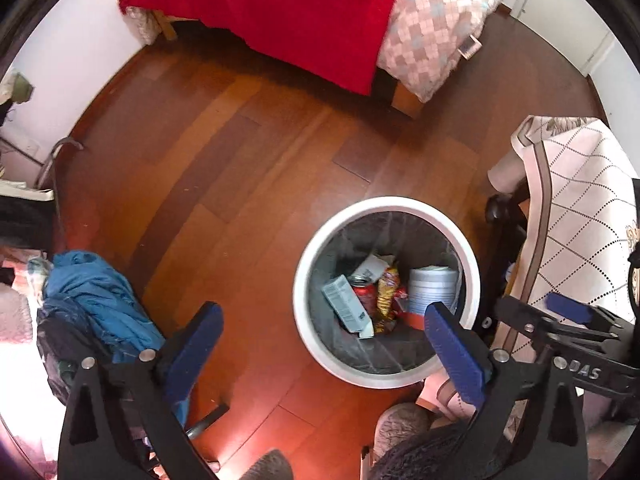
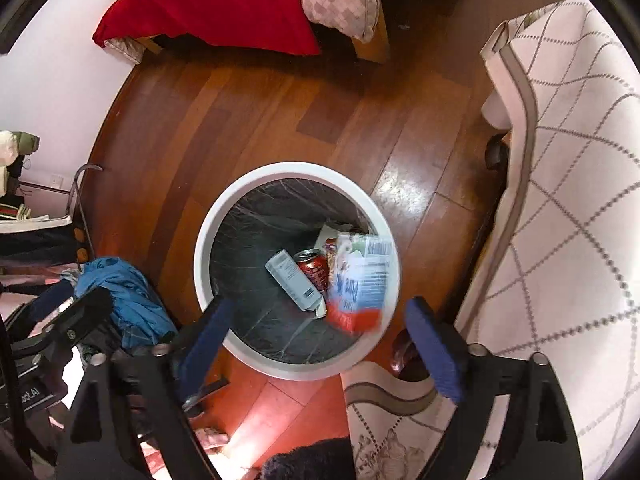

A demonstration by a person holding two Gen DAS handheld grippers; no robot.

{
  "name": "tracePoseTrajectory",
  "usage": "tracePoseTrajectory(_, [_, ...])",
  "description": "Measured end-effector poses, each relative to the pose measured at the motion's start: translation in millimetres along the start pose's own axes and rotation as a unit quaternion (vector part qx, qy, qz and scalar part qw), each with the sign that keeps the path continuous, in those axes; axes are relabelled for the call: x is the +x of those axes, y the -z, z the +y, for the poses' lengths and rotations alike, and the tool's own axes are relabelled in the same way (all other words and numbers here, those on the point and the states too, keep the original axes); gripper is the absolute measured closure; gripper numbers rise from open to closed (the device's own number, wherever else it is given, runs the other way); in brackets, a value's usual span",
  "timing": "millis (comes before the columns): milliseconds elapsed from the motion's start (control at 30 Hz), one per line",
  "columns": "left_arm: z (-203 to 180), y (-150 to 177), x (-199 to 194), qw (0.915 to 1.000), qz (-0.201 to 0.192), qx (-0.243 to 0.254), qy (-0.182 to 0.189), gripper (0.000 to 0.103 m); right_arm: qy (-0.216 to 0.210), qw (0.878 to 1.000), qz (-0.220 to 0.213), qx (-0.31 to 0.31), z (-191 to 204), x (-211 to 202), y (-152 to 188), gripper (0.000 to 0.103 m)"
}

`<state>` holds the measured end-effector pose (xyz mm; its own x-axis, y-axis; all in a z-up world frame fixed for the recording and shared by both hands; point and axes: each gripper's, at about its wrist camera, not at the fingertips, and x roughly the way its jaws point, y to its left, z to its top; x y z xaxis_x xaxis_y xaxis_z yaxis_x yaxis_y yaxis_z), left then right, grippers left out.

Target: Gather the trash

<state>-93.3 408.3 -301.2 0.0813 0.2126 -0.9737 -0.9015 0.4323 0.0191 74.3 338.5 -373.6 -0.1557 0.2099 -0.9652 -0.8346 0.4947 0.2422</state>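
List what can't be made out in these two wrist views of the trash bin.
- Blue, white and red carton, right wrist view: motion-blurred, print unreadable; whether it has landed is unclear.
- Red can, left wrist view: label too small; snack wrapper and grey box partly cover it.
- Bin floor, both views: hidden under the trash.
- Blue cloth pile, left wrist view: lower part hidden behind the gripper fingers.

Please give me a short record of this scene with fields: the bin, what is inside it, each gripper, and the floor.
bin: white round bin, dark liner, standing on the floor
contents: red can, grey carton, snack wrapper, blurred blue-white-red package
left gripper: open, nothing between the jaws
right gripper: open, above the bin
floor: reddish wood
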Motion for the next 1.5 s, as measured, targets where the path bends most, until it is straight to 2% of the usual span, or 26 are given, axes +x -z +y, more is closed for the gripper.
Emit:
tracePoseTrajectory(33, [3, 3, -5, 1.0000, -0.005, -0.005, 0.001, 0.000, 0.004, 1.000, -0.003, -0.001, 2, -4, 2, 0.000])
tracePoseTrajectory(367, [11, 35, -66, 0.9991, -0.042, -0.007, 0.008, 0.000, 0.051, 0.998, -0.033, -0.034, 18, -69, 43, 0.000])
tracePoseTrajectory(533, [9, 51, -106, 0.9975, -0.067, 0.001, 0.023, 0.000, 0.050, 0.996, -0.065, -0.043, 25, -118, 70, 0.000])
tracePoseTrajectory(933, [11, 86, -210, 0.9902, -0.124, 0.004, 0.065, 0.000, -0.012, 0.989, -0.138, -0.059, 40, -249, 129, 0.000])
tracePoseTrajectory(1167, [14, 105, -258, 0.9856, -0.141, 0.003, 0.093, 0.000, -0.053, 0.982, -0.166, -0.079, 50, -315, 163, 0.000])
tracePoseTrajectory(1500, [17, 122, -300, 0.9808, -0.157, 0.005, 0.116, 0.000, -0.083, 0.978, -0.157, -0.110, 67, -358, 193, 0.000])
